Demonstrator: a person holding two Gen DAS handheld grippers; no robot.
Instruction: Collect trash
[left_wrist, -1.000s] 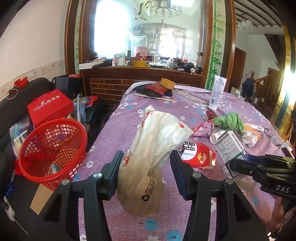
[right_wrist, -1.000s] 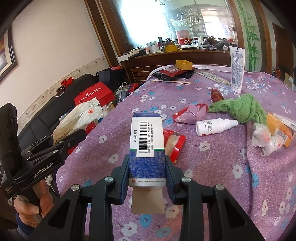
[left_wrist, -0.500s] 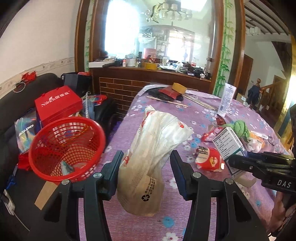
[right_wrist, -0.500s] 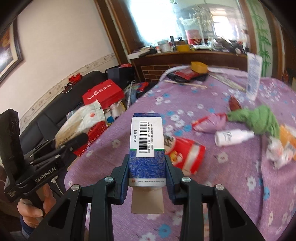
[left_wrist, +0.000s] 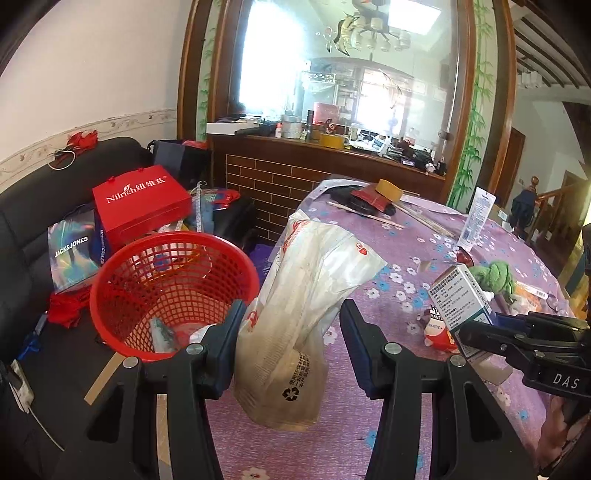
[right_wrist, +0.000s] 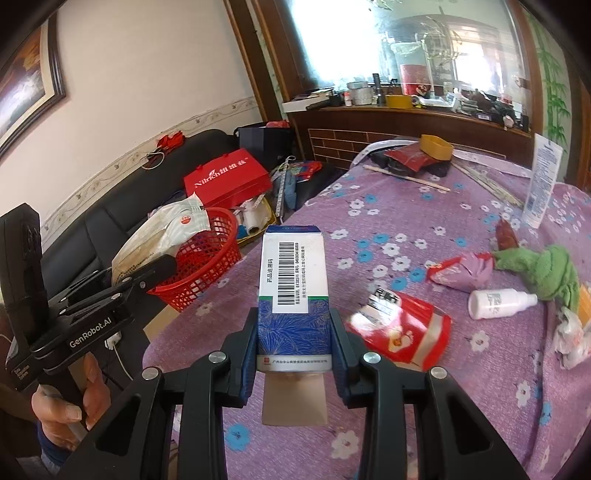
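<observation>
My left gripper (left_wrist: 291, 325) is shut on a crumpled cream plastic bag (left_wrist: 310, 295) and holds it above the table edge, just right of a red mesh basket (left_wrist: 166, 291) that has some trash inside. My right gripper (right_wrist: 294, 332) is shut on a blue-and-white medicine box (right_wrist: 293, 291) above the purple flowered tablecloth (right_wrist: 424, 229). The box (left_wrist: 461, 299) and right gripper also show at the right of the left wrist view. The bag (right_wrist: 162, 240) and basket (right_wrist: 207, 266) show at the left of the right wrist view.
On the table lie a red snack wrapper (right_wrist: 402, 328), a white spray bottle (right_wrist: 498, 299), a green cloth (right_wrist: 543, 266), a crumpled purple wrapper (right_wrist: 465, 269), a white tube (right_wrist: 543, 177) and a tape roll (right_wrist: 436, 147). A black sofa with red gift bags (left_wrist: 140, 203) stands left.
Both grippers have moved left toward the basket with their loads. The basket now looks larger and nearer the bag. Both grips are unchanged.
</observation>
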